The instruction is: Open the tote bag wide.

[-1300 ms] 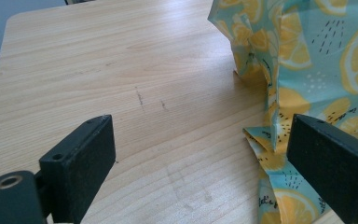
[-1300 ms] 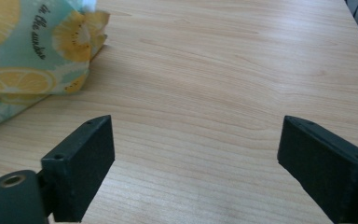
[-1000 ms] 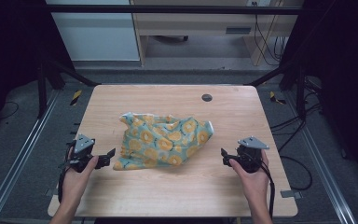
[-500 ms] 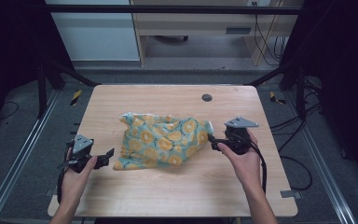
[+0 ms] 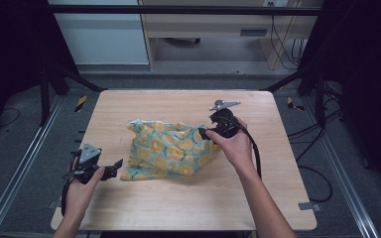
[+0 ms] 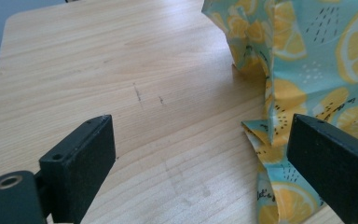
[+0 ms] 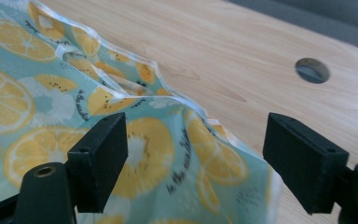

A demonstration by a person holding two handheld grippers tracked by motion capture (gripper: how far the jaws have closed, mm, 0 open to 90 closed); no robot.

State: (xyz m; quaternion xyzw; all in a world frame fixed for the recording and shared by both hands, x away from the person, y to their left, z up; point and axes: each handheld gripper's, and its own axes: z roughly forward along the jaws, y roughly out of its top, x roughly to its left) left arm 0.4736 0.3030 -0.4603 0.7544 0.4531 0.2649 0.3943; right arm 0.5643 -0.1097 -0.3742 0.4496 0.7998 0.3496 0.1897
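A crumpled teal cloth with a lemon-slice print (image 5: 168,151) lies in the middle of the wooden table (image 5: 278,198). My right gripper (image 5: 204,134) is open at the cloth's right corner, and the right gripper view has that corner (image 7: 205,163) lying between the two spread jaws. My left gripper (image 5: 117,166) is open too, low at the table's left, just short of the cloth's lower left edge. In the left gripper view the cloth edge (image 6: 270,140) rests beside the right jaw, with bare wood between the jaws.
A small round hole (image 7: 312,70) sits in the tabletop beyond the right gripper. Dark frame rails (image 5: 20,163) run along both sides of the table, and cables (image 5: 322,173) trail off on the floor to the right.
The right gripper has travelled left and away from the front edge, reaching the cloth's right corner. The left gripper has stayed in place. The cloth has kept its shape.
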